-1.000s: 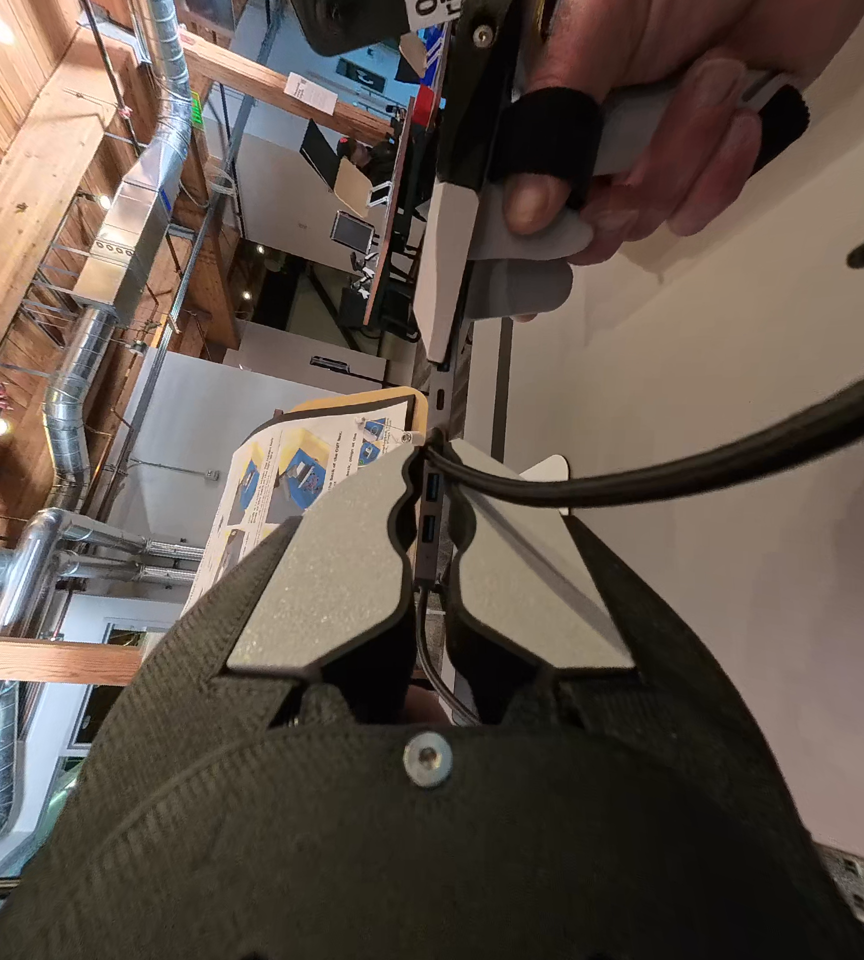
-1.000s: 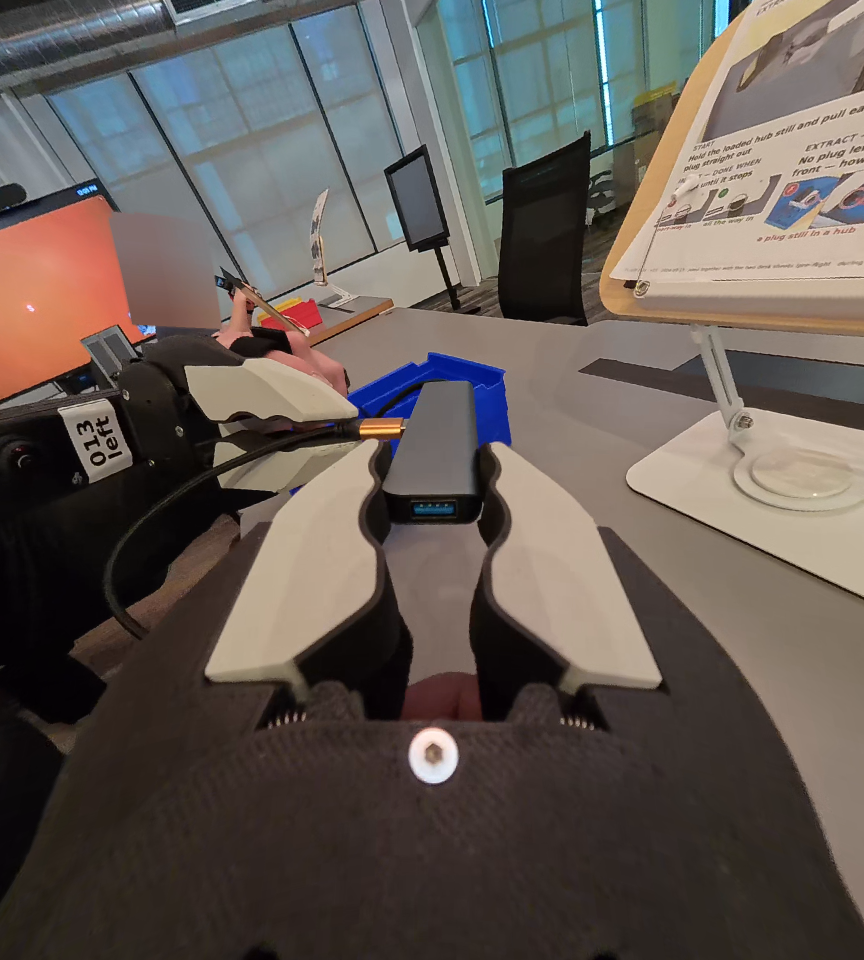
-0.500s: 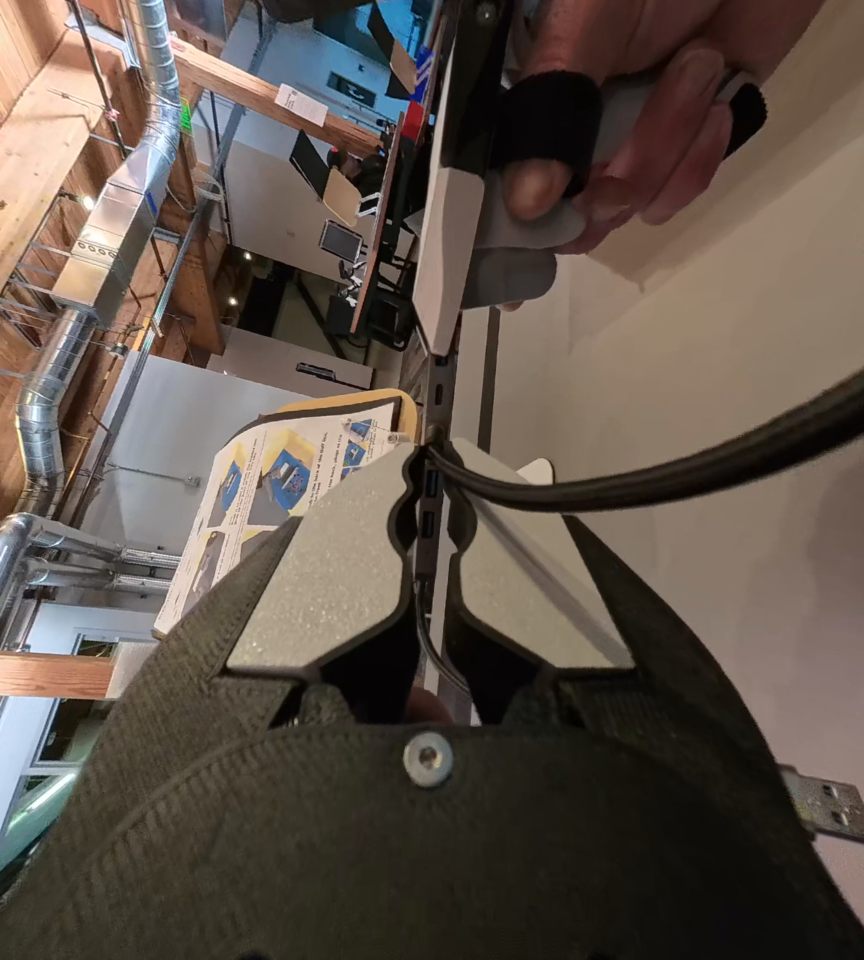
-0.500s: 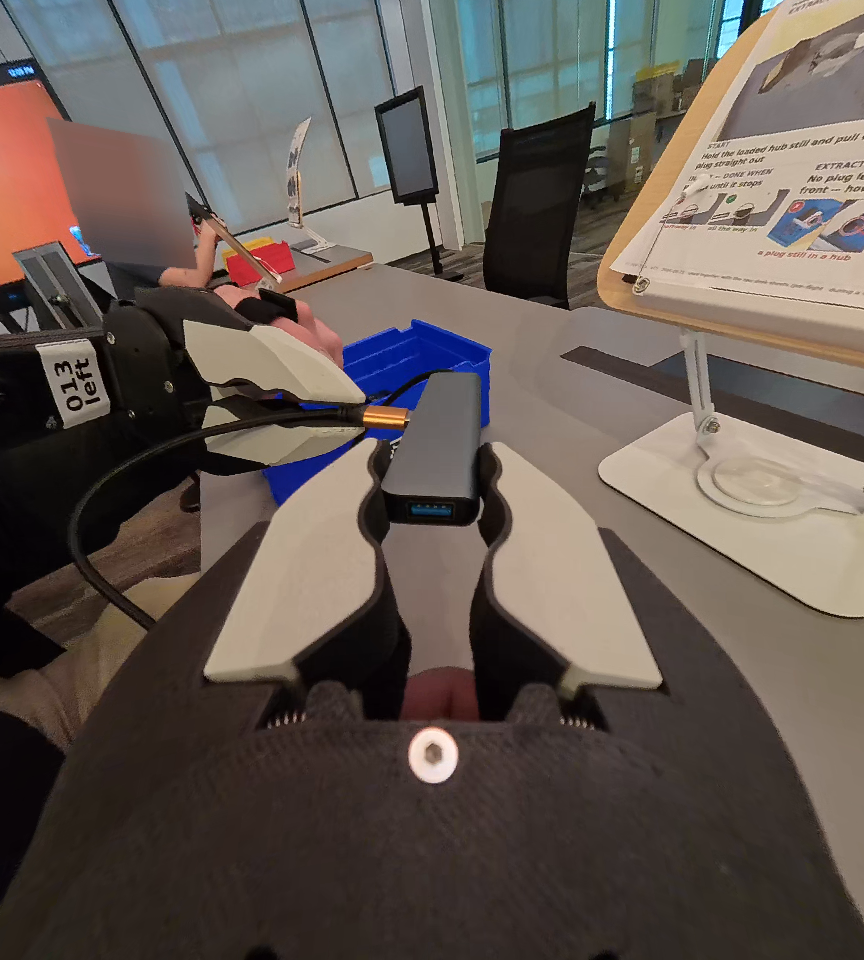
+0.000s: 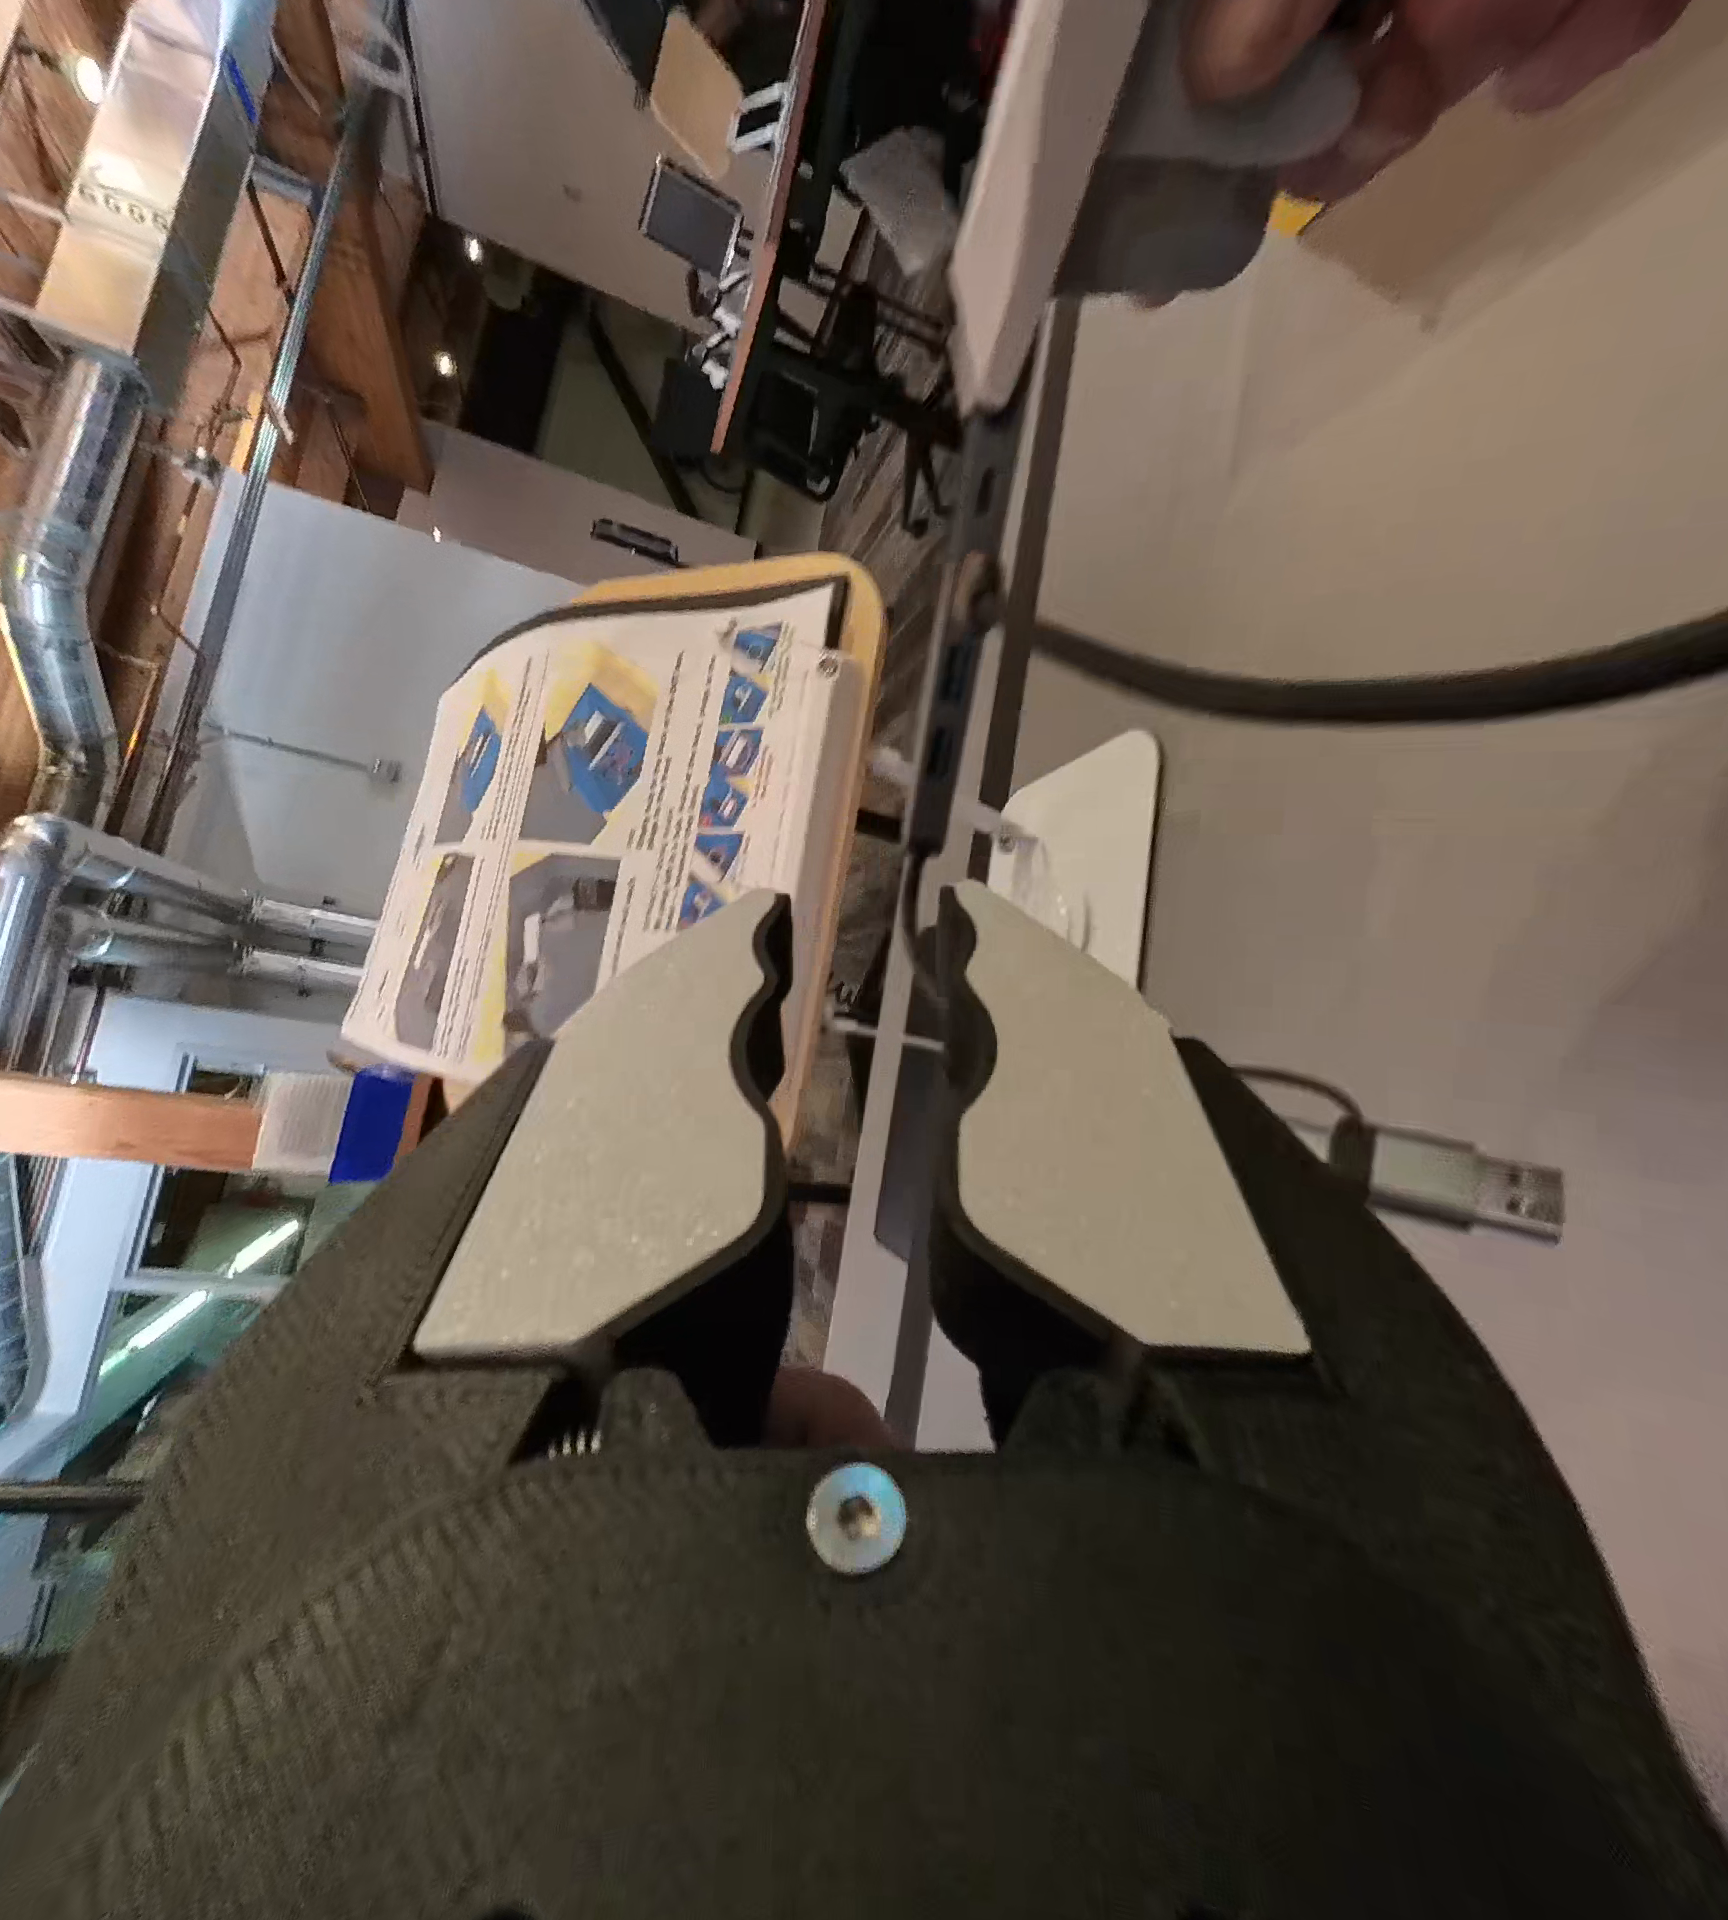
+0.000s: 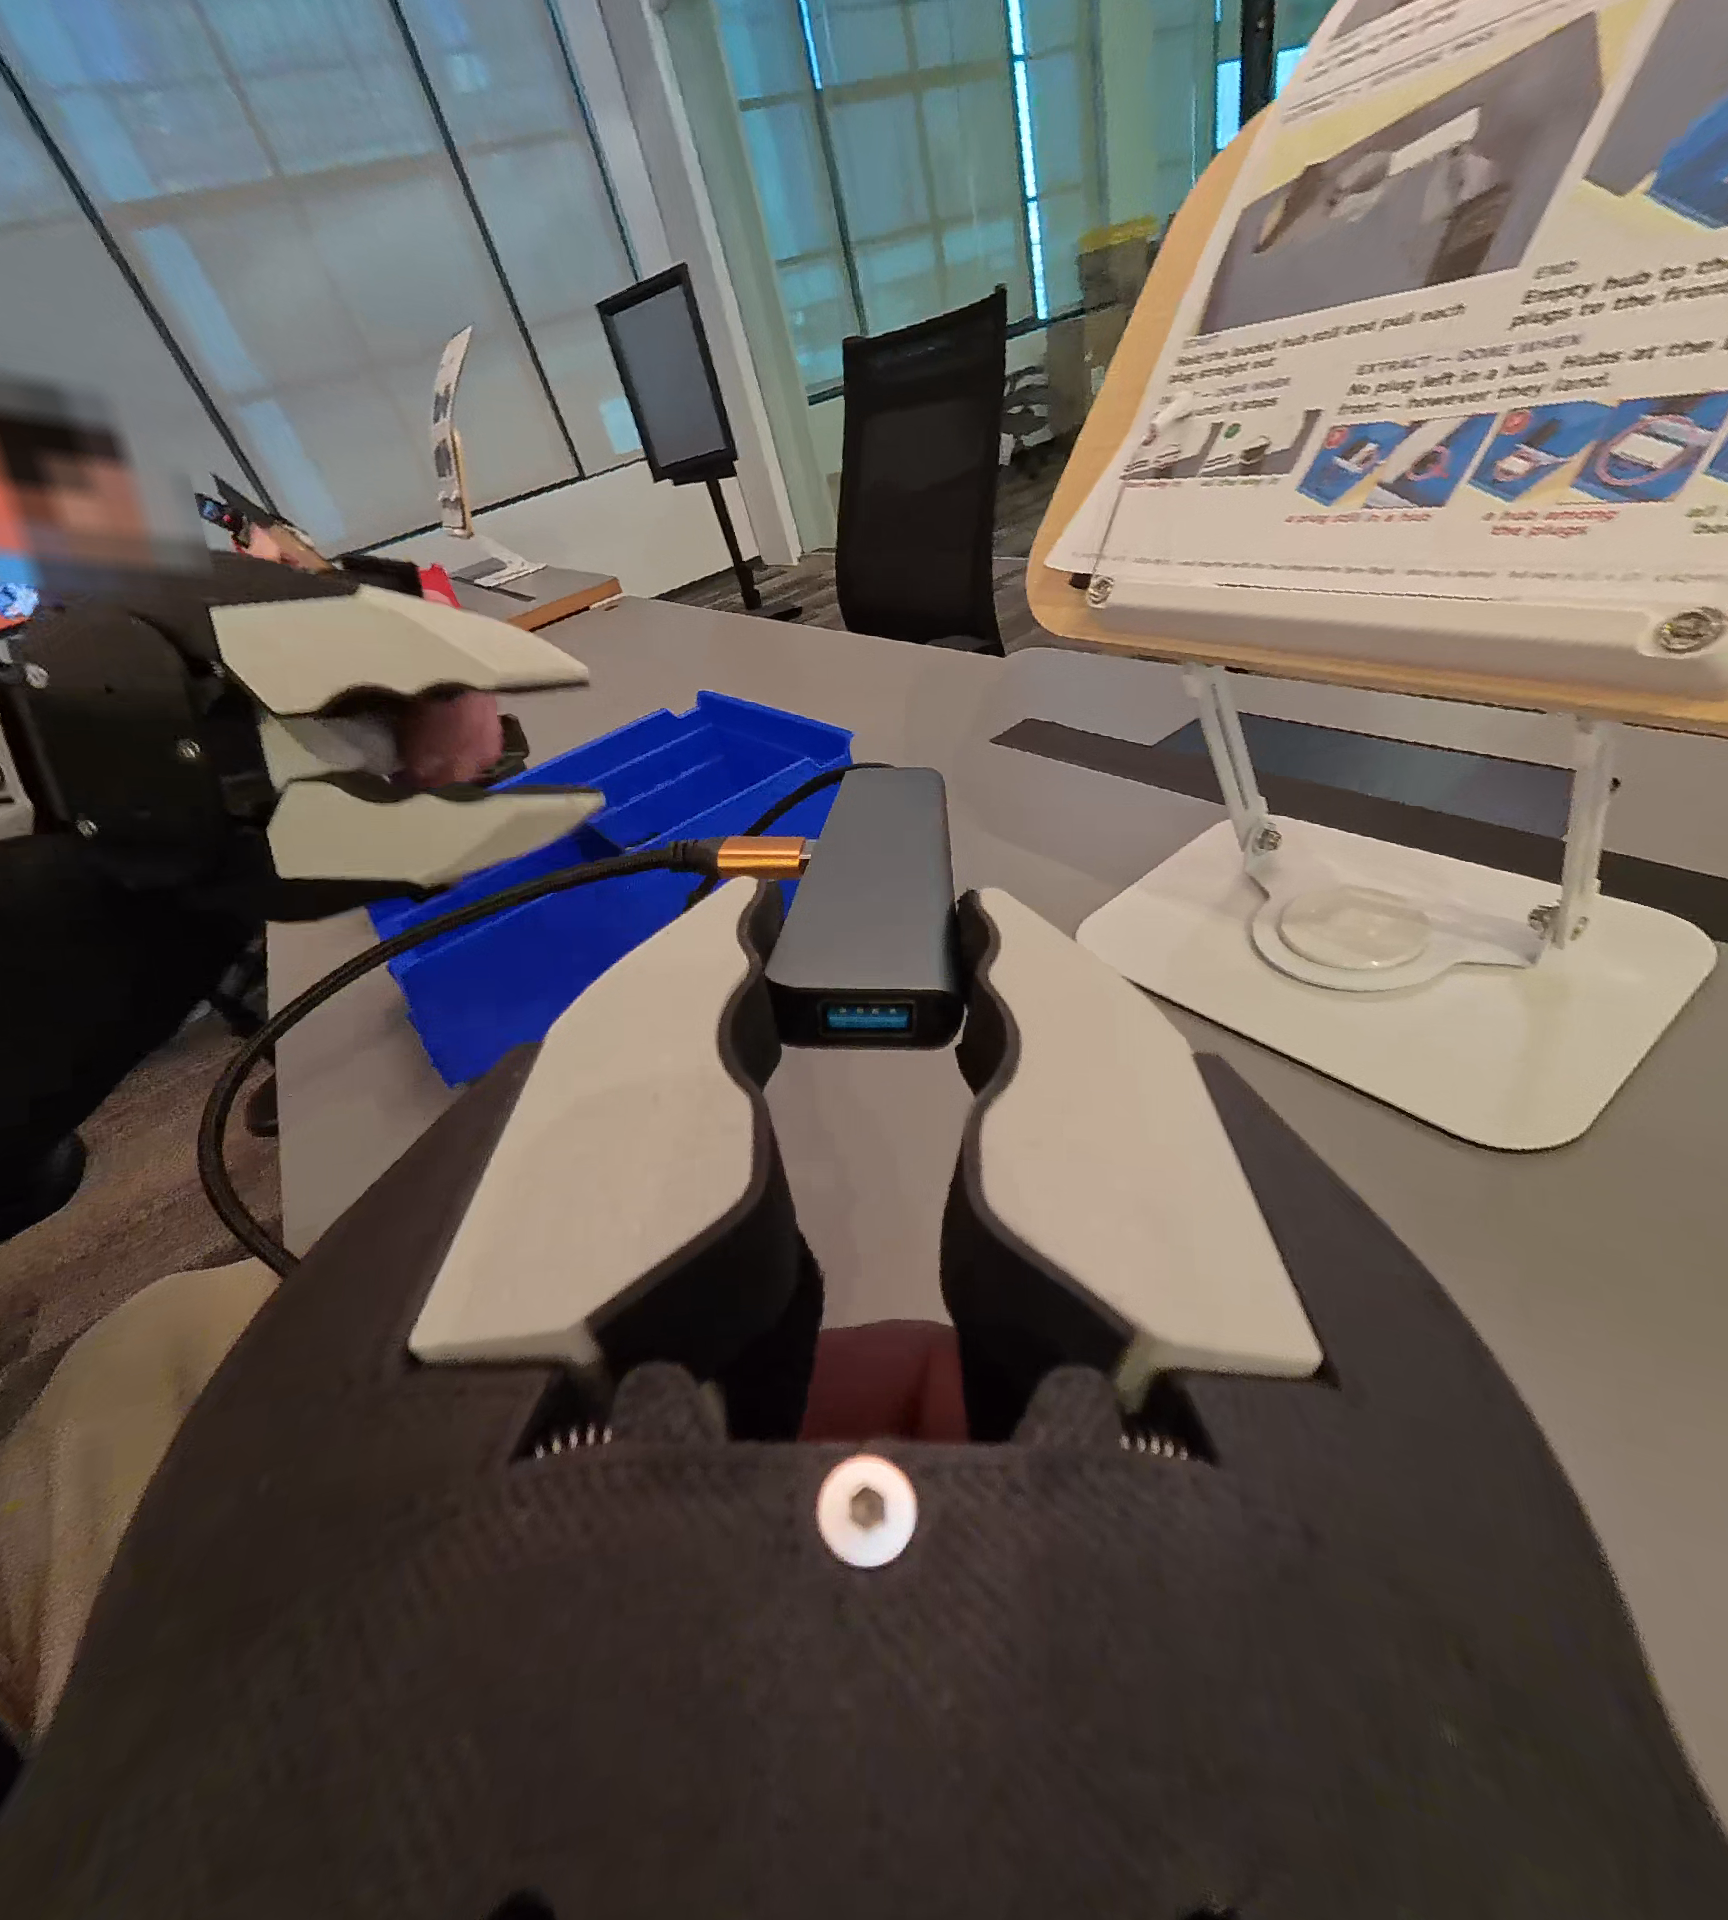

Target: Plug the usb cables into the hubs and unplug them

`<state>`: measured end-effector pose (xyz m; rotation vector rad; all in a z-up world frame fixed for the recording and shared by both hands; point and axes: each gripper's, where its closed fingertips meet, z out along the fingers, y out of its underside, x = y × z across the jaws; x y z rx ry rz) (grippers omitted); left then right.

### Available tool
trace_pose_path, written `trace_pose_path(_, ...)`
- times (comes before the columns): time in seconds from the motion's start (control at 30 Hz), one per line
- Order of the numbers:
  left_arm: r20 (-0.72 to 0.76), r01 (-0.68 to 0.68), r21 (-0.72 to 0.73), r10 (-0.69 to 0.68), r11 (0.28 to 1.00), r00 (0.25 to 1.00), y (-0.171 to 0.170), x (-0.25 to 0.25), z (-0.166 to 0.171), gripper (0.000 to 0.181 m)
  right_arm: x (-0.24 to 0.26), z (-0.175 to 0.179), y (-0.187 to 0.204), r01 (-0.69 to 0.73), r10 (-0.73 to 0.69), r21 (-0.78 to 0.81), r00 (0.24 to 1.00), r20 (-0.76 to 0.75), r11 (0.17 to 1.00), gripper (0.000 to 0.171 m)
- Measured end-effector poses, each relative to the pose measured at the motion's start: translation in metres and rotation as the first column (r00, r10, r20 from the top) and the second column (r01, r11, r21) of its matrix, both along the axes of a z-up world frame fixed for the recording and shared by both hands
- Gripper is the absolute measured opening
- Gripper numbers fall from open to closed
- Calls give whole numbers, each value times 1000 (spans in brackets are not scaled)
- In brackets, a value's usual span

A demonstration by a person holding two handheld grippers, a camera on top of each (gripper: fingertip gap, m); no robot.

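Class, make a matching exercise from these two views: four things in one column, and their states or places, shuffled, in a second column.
Things:
1. left gripper
2. right gripper
3. orange-tipped cable plug
4. blue bin

States or places:
A. sits in the side of the USB hub
B. on the table, behind the cable
C. open, holding nothing
D. shut on the USB hub

Pairs: 1-C, 2-D, 3-A, 4-B

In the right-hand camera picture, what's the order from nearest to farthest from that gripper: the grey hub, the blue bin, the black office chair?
From the right gripper:
1. Grey hub, clamped between its fingers.
2. Blue bin, on the table just beyond, to the left.
3. Black office chair, past the table's far edge, near the windows.
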<state>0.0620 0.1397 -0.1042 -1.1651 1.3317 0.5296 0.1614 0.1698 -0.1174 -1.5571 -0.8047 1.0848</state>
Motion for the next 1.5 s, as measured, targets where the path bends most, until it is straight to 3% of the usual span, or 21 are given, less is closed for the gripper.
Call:
trace_pose_path(0.07, 19, -41, -6, 41, 999, 999, 1, -16, 7, 25, 1, -3, 2, 3, -3, -6, 1000, 3, 1000, 32)
trace_pose_path(0.13, 34, -75, 2, 75, 997, 997, 0, -31, 15, 7, 2, -6, 4, 14, -14, -12, 1000, 5, 1000, 32)
trace_pose_path(0.2, 51, -115, -7, 116, 993, 992, -3, -46, 20, 0, 2, -8, 5, 15, -15, -16, 1000, 10, 1000, 32)
trace_pose_path(0.4, 125, -187, 13, 184, 982, 975, -14, -75, 35, 0, 2, -13, 8, 19, -19, -23, 1000, 14, 1000, 32)
trace_pose_path(0.5, 175, -147, -30, 150, 989, 973, -20, -75, 43, 0, 2, -15, 8, 18, -17, -19, 1000, 22, 1000, 32)
trace_pose_path(0.73, 308, -195, -12, 189, 981, 932, -23, -92, 73, 1, 2, -14, 8, 17, -17, -13, 1000, 21, 1000, 32)
trace_pose_path(0.93, 294, -350, -71, 355, 934, 887, -15, -131, 77, 65, 5, -14, 10, 27, -27, -12, 999, 18, 1000, 32)
trace_pose_path(1.17, 168, -412, -201, 446, 889, 879, -33, -168, 42, 53, 8, -17, 13, 36, -36, -20, 999, 19, 999, 32)
trace_pose_path(1.33, -51, -520, -418, 552, 745, 832, -52, -220, -26, 49, 6, -20, 13, 41, -40, -19, 999, 29, 999, 32)
trace_pose_path(1.5, -125, -507, -604, 555, 615, 822, -69, -253, -86, 39, 6, -22, 14, 46, -45, -17, 998, 40, 999, 32)
